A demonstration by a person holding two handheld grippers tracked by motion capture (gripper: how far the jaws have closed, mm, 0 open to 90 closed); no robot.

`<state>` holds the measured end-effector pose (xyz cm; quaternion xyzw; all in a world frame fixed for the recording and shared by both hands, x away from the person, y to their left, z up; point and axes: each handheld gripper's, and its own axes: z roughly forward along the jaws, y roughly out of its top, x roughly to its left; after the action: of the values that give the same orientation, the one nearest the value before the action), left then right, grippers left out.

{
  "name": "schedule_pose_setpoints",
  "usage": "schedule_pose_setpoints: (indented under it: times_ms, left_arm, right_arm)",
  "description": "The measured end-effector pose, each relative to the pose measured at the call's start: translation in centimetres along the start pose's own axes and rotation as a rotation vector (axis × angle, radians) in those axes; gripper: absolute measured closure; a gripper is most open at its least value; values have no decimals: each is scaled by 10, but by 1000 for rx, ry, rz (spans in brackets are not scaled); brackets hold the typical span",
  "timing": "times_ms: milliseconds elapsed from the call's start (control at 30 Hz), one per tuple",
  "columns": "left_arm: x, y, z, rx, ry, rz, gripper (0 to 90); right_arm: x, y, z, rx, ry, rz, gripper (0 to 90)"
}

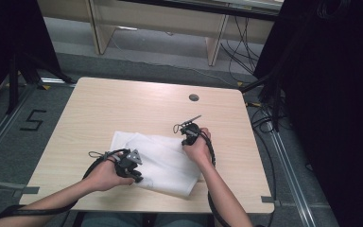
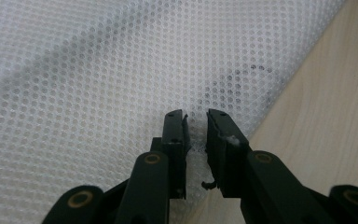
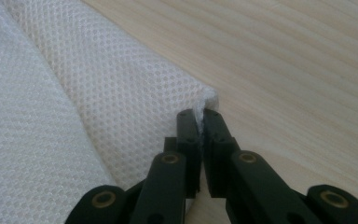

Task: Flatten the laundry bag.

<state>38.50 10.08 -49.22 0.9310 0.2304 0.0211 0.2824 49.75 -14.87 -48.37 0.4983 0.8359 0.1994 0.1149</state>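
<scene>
A white mesh cloth (image 1: 163, 163) lies folded on the near half of the wooden table (image 1: 123, 104). My left gripper (image 1: 136, 178) sits at the cloth's near left edge. In the left gripper view its jaws (image 2: 196, 114) stand a little apart, with a small bunch of the mesh cloth (image 2: 121, 70) pinched between them close to the cloth's edge. My right gripper (image 1: 185, 141) is at the cloth's far right corner. In the right gripper view its jaws (image 3: 199, 113) are nearly together, with the folded corner of the cloth (image 3: 98, 93) caught between the pads.
Bare wood (image 3: 284, 56) lies beyond the cloth's corner, and more of it (image 2: 331, 116) runs along the cloth's edge. A round cable hole (image 1: 194, 97) is near the table's far edge. Dark stands and cables (image 1: 269, 109) crowd the floor at the right.
</scene>
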Motion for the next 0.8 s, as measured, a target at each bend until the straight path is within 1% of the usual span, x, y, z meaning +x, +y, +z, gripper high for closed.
schedule_pose_setpoints:
  times_ms: [33, 67, 100, 133, 167, 200, 233, 267, 300, 333, 367, 400, 500, 533, 567, 600, 633, 667, 700, 767, 800]
  left_arm:
    - [1, 1, 1, -2, -1, -5, 763]
    - [1, 1, 1, -2, -1, -5, 764]
    - [2, 3, 2, -1, 1, -10, 764]
    - [3, 4, 2, 3, 0, 0, 764]
    - [3, 4, 2, 3, 0, 0, 764]
    - [3, 6, 3, 4, 2, -3, 764]
    - [4, 7, 4, 5, 2, -5, 764]
    - [6, 10, 5, 5, 5, 3, 764]
    - [6, 12, 6, -1, 4, -8, 764]
    - [8, 13, 7, 5, 5, -5, 764]
    - [8, 13, 7, 5, 5, -5, 764]
    - [9, 16, 9, 6, 8, -8, 764]
    - [10, 20, 11, 7, 7, -18, 764]
    - [12, 24, 12, 10, 13, -13, 764]
    - [12, 24, 12, 10, 13, -13, 764]
    - [13, 25, 13, 12, 13, -26, 764]
    - [16, 29, 15, 13, 21, -21, 765]
    - [17, 31, 16, 11, 20, -25, 764]
    - [17, 33, 17, 11, 22, -34, 765]
    - [18, 35, 18, 13, 23, -38, 765]
    - [21, 38, 20, 14, 24, -31, 764]
  right_arm:
    - [-3, 0, -1, -17, -2, -12, 877]
    - [-3, 0, -1, -17, -2, -12, 877]
    - [-4, 1, -4, -36, -1, 2, 878]
    - [-4, 1, -6, -42, 3, 4, 878]
    - [-6, 3, -8, -56, -3, -3, 878]
    - [-6, 3, -8, -56, -3, -3, 878]
    - [-7, 5, -13, -80, -4, 2, 878]
    - [-7, 6, -15, -86, 0, 8, 878]
    - [-8, 7, -17, -96, -8, 1, 878]
    - [-9, 9, -20, -103, 0, 11, 878]
    - [-9, 9, -20, -103, 0, 11, 878]
    - [-10, 11, -23, -118, -9, 12, 878]
    - [-10, 13, -26, -122, -15, 20, 878]
    - [-13, 14, -27, -138, -24, 4, 878]
    - [-14, 15, -28, -144, -24, 16, 878]
    - [-15, 16, -28, -145, -26, 19, 878]
    - [-17, 18, -30, -149, -30, 18, 878]
    - [-18, 19, -30, -160, -29, 28, 878]
    - [-19, 20, -32, -159, -29, 41, 878]
    - [-21, 21, -33, -166, -38, 34, 878]
    - [-23, 23, -34, -168, -42, 29, 878]
